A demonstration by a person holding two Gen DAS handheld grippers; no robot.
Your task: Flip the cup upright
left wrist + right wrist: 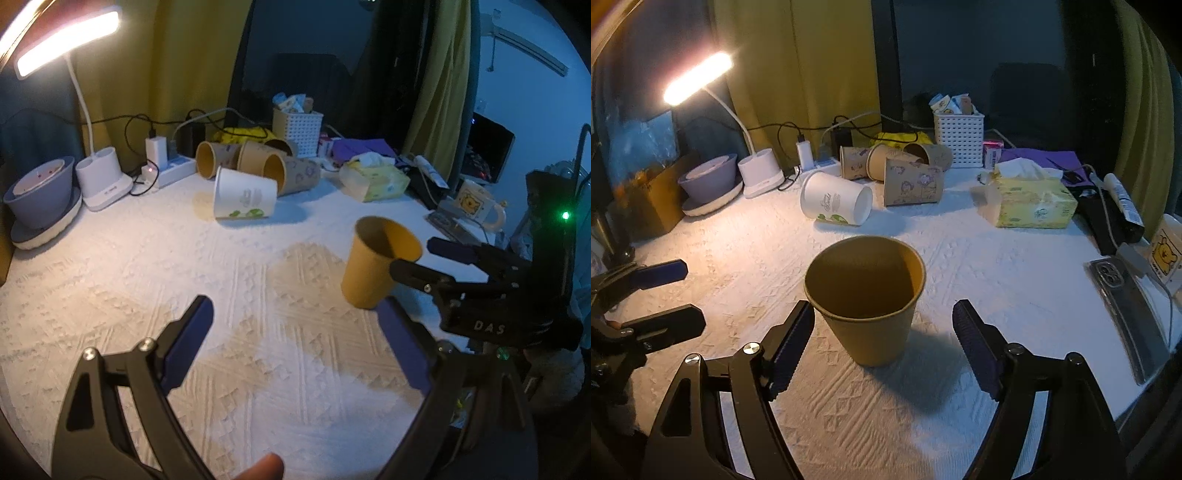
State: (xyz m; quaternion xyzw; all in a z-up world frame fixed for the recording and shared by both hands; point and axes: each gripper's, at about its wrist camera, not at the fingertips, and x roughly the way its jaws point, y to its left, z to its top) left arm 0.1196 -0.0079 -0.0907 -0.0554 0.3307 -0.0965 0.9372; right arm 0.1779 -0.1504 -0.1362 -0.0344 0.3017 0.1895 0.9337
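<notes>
A plain tan paper cup stands upright, mouth up, on the white textured cloth. My right gripper is open, its fingers on either side of the cup and apart from it. In the left wrist view the same cup stands right of centre, with my right gripper beside it. My left gripper is open and empty, to the left of the cup; it shows at the left edge of the right wrist view.
A white cup lies on its side farther back, with several brown printed cups lying behind it. A tissue box, white basket, desk lamp, bowl, power strip and a phone ring the cloth.
</notes>
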